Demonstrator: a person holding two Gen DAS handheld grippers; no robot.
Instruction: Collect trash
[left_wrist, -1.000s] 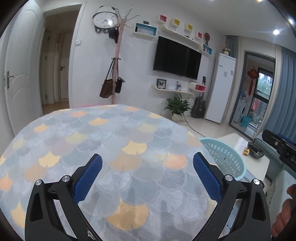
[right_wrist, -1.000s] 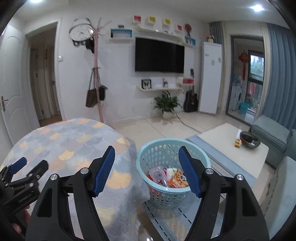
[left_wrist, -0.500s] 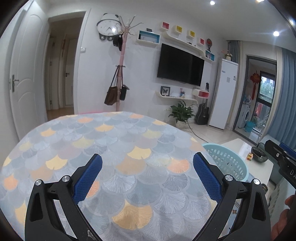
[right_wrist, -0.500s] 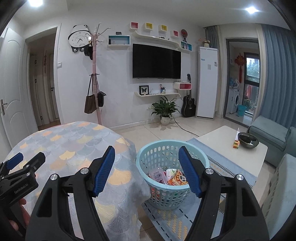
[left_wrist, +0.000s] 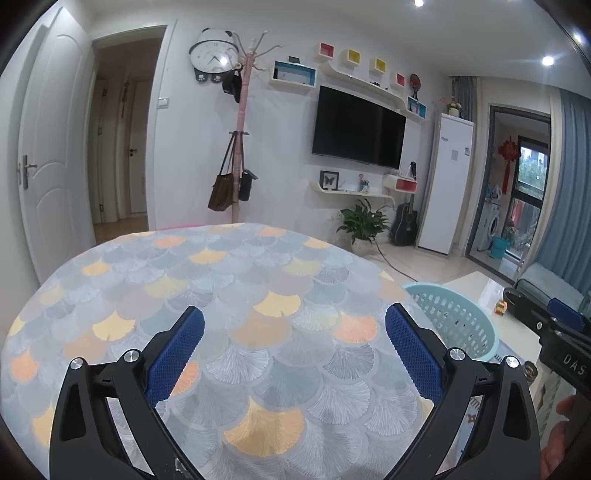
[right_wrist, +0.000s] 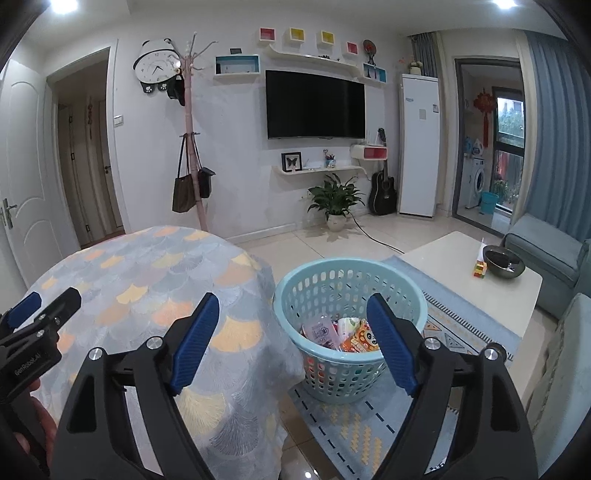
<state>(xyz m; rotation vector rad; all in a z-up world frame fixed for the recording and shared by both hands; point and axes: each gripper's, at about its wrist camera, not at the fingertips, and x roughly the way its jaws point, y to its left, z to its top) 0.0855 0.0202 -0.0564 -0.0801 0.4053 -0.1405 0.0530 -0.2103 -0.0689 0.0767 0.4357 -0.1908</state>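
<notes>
Right wrist | right claw (right_wrist: 290, 325) opening, empty | round perforated plastic basket (right_wrist: 325, 384) holds crinkled wrappers (right_wrist: 341, 332) | left claw (left_wrist: 294, 338) apart

A home living room: wall-mounted television (right_wrist: 315, 105), coat stand (right_wrist: 190, 125), sofa (right_wrist: 546, 254), coffee table (right_wrist: 461, 273).

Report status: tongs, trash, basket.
Left tongs open, empty. Right tongs opening, empty. Wrappers in basket. Nothing in the way.

basket (left_wrist: 454, 317): lower part and contents hidden behind table (left_wrist: 221, 295) in left view | trash wrappers (right_wrist: 343, 332): print too small to read | bowl (right_wrist: 504, 262): contents unclear | hand (right_wrist: 35, 435): cut off at edge
</notes>
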